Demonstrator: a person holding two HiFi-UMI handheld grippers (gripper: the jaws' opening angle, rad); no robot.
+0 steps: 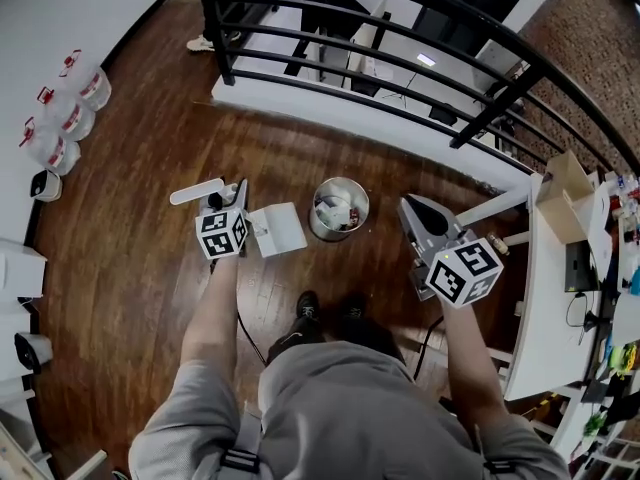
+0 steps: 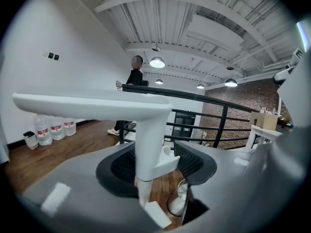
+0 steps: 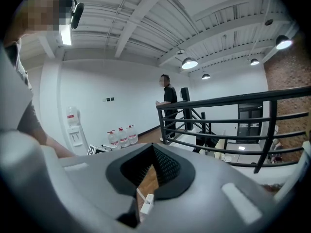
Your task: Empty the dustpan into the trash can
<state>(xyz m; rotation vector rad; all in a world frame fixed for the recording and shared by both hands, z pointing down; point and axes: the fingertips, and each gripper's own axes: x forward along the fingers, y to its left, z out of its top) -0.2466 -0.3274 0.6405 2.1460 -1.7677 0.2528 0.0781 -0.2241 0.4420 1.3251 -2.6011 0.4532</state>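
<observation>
Floor [image 1: 130,268]: dark wood planks, covering most of the head view. Black railing [image 1: 400,48] runs across the top of the head view, from the upper left down to the right. White table [image 1: 545,298] stands at the right edge, cluttered with small items.

Person wearing the rig stands at centre, with 1 gripper per hand. A 2nd person [image 2: 132,76] stands beyond the railing in both gripper views.

Water bottles [image 1: 70,108]: a cluster against the left wall, well apart from the work area.

Trash can [image 1: 364,206]: round, metal rim, upright on the floor ahead of the person's shoes [image 1: 305,308]. Mixed rubbish is visible inside.

Dustpan [image 1: 280,230]: white, long-handled. The pan sits low, just beside the can on its left. Cannot tell whether it touches the floor or the can. Its stem rises to a crossbar grip [image 1: 196,191].

Left gripper [image 1: 228,198]: jaws partly apart and clamped on the dustpan's white stem [image 2: 148,144], just under the crossbar. Pads press it from both sides.

Right gripper [image 1: 410,206]: right of the can and clear of it, tilted slightly down. In the right gripper view the jaw tips [image 3: 153,147] meet, with nothing between them. Only floor shows through the hollow behind the tips.
</observation>
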